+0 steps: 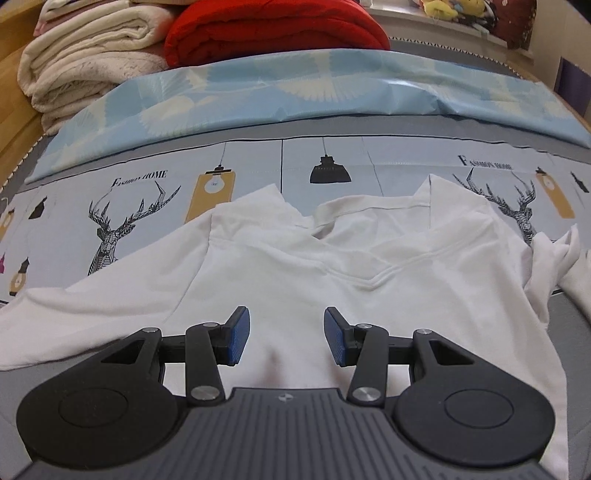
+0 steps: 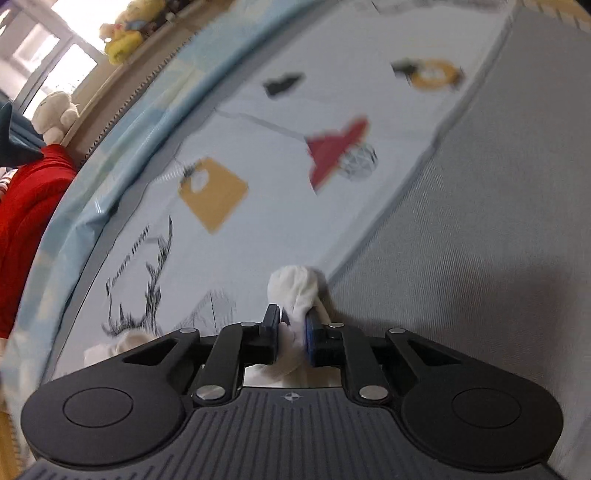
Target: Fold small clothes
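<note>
Two wrist views of a bed, seen along gripper fingers. Spread across the printed bedsheet (image 1: pixel 258 162), patterned with deer heads and hanging lamps: a white V-neck T-shirt (image 1: pixel 295 266), front up, collar rumpled, one sleeve lying flat out to the left, the far right side bunched. Hovering above the shirt's chest: left gripper (image 1: pixel 287 334), blue pads (image 1: pixel 240 334) spread wide, nothing between them. Pinched tight between the fingers of the right gripper (image 2: pixel 291 332): a small wad of white cloth (image 2: pixel 295 288), probably the shirt's right sleeve or hem, though impossible to confirm from that blurred view. Beyond the sheet: a folded pale blue cover (image 1: pixel 295 85), a stack of cream blankets (image 1: pixel 81 62), a red blanket (image 1: pixel 273 29).

Judged soft, light and limp; likely to sag and crease rather than hold shape, yet unlikely to slip from rubbery pads. Best taken at seams, at sleeve ends, shoulder or hem corners, pinching a single edge rather than a loose bunch.
</note>
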Available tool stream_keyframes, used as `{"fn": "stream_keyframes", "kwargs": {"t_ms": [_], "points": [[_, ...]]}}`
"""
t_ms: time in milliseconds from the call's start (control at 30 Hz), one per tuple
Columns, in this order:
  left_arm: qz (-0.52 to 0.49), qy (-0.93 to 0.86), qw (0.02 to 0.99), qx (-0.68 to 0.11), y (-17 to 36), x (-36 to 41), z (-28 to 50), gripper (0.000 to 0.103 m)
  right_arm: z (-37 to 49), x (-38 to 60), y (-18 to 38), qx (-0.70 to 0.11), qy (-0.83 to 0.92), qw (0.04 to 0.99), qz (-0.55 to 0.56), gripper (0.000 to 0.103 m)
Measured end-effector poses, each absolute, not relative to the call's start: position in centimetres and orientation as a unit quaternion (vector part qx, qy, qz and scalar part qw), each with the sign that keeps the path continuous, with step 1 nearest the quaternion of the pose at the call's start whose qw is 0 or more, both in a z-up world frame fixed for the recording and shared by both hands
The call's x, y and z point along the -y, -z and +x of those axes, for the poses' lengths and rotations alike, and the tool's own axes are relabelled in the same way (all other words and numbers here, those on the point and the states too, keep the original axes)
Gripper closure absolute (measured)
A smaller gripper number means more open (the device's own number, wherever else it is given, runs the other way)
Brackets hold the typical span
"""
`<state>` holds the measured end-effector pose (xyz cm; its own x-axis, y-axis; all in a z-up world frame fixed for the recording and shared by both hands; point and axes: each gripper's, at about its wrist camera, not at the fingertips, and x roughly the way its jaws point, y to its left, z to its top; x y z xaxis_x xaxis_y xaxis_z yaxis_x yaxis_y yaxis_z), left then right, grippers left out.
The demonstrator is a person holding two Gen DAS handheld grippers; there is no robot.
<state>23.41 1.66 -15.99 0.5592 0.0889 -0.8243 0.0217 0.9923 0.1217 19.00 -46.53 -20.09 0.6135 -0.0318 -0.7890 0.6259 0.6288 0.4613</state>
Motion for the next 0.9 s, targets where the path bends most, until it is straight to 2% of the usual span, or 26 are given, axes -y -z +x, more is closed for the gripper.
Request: {"fn": "stream_keyframes", "kwargs": {"t_ms": [67,133,267,300,367,433,533,567,800,867,900], "points": [[0.061,-0.019,0.882,-0.467,16.1,-1.5,23.7,0.053,19.7,46.7,18.6,-0.364,0.199,0.837,0.356,0.091],[0.067,-0.018,0.881,-0.468,16.3,-1.3,24.0,0.053,19.6,47.5,16.2,-0.299,0.182,0.871,0.346,0.091],[0.074,-0.008,0.879,-0.470,16.5,-1.0,24.1,0.053,15.7,50.5,10.9,-0.068,0.157,0.934,0.315,0.091],[0.079,-0.005,0.880,-0.469,16.5,-0.9,24.1,0.053,14.8,51.5,10.8,-0.043,0.173,0.933,0.312,0.091],[0.083,-0.004,0.880,-0.468,16.5,-1.0,24.1,0.053,14.0,54.1,12.2,-0.069,0.241,0.914,0.320,0.091],[0.081,-0.007,0.879,-0.469,16.6,-1.2,24.1,0.053,13.3,57.4,15.6,-0.127,0.299,0.872,0.367,0.091],[0.075,-0.008,0.878,-0.472,16.6,-1.4,24.2,0.053,11.6,60.8,18.9,-0.157,0.325,0.824,0.436,0.095],[0.074,-0.007,0.878,-0.473,16.6,-1.4,24.2,0.053,11.0,61.4,18.8,-0.145,0.322,0.824,0.443,0.100],[0.074,0.000,0.880,-0.470,16.3,-1.4,24.1,0.053,7.9,61.0,13.2,0.019,0.214,0.873,0.438,0.100],[0.072,-0.001,0.880,-0.470,16.3,-1.6,24.0,0.053,7.6,60.9,14.0,0.001,0.250,0.862,0.441,0.100],[0.071,0.000,0.880,-0.470,16.2,-1.7,24.0,0.053,7.7,61.2,15.1,-0.044,0.300,0.845,0.440,0.100]]}}
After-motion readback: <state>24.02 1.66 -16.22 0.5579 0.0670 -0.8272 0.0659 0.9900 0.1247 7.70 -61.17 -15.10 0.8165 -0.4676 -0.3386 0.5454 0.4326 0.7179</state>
